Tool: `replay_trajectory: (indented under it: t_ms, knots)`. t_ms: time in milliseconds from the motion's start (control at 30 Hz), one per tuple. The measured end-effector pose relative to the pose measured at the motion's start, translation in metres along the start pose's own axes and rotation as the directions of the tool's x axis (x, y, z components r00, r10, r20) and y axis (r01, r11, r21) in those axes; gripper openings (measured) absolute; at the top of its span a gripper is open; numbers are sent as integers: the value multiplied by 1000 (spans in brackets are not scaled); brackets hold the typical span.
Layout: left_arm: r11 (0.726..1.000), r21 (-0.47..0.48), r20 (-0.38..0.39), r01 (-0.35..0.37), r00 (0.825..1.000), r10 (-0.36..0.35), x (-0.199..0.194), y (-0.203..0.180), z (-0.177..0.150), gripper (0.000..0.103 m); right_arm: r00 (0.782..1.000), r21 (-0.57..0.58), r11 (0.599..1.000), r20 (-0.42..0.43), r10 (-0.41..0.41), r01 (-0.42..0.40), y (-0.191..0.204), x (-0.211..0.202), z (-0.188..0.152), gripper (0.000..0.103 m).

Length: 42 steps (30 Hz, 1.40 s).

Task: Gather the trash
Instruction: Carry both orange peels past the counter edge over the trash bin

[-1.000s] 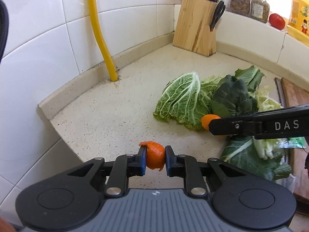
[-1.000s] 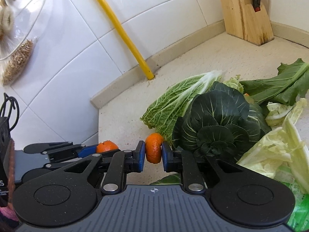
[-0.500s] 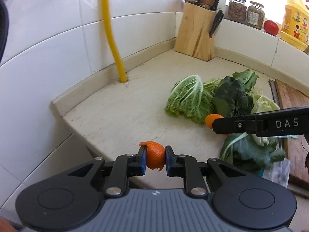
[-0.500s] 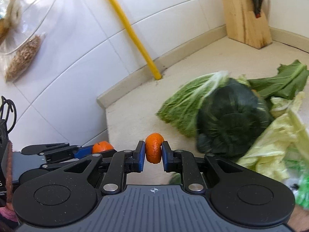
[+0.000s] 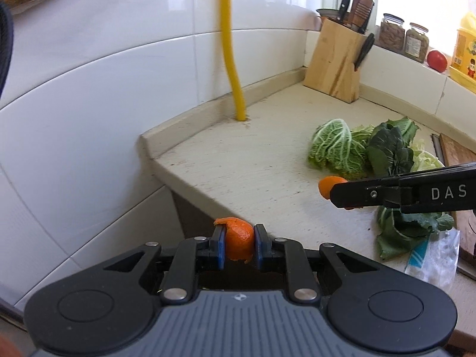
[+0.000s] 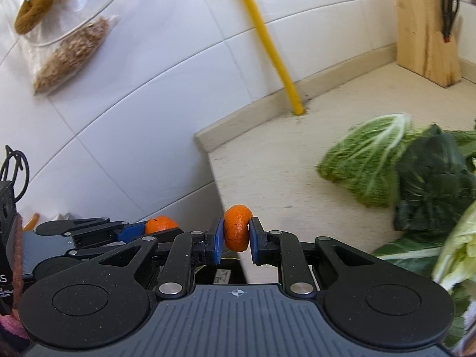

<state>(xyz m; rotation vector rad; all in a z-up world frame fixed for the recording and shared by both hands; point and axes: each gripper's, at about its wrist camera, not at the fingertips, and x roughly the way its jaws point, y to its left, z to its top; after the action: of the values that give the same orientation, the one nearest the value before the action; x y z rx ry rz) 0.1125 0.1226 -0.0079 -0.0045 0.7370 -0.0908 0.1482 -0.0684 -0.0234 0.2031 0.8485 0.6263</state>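
Observation:
My left gripper [image 5: 239, 245] is shut on a curled piece of orange peel [image 5: 238, 242], held in the air just past the counter's near-left corner. My right gripper [image 6: 235, 236] is shut on a second piece of orange peel [image 6: 236, 232], over the counter's left edge. In the left wrist view the right gripper [image 5: 333, 191] reaches in from the right with its orange peel [image 5: 327, 185] showing at the tip. In the right wrist view the left gripper [image 6: 139, 229] lies low at the left with its orange peel [image 6: 160, 223].
Leafy greens [image 5: 357, 148] lie heaped on the beige counter [image 5: 253, 166], with a clear plastic bag [image 5: 434, 258] beside them. A yellow pipe [image 5: 233, 83] rises along the tiled wall. A wooden knife block [image 5: 334, 62] stands in the far corner, jars [image 5: 392, 32] and a tomato [image 5: 436, 60] on the sill.
Both grippers have drawn back and up from the greens toward the counter's left edge, each still holding its peel. The greens now look farther away.

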Motion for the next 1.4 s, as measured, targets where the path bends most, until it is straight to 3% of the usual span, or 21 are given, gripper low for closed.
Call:
replay_trajectory:
  t_ms: [767,1400]
  knots:
    - [994,-77,26,-84,996,86,-40,74,-38,18,993,-128,987,-71,92,-100,99,39,-4,24]
    - [986,-132,24,-105,994,109,-43,116,-53,18,986,-181,975,-133,104,-128,141,70,-16,24]
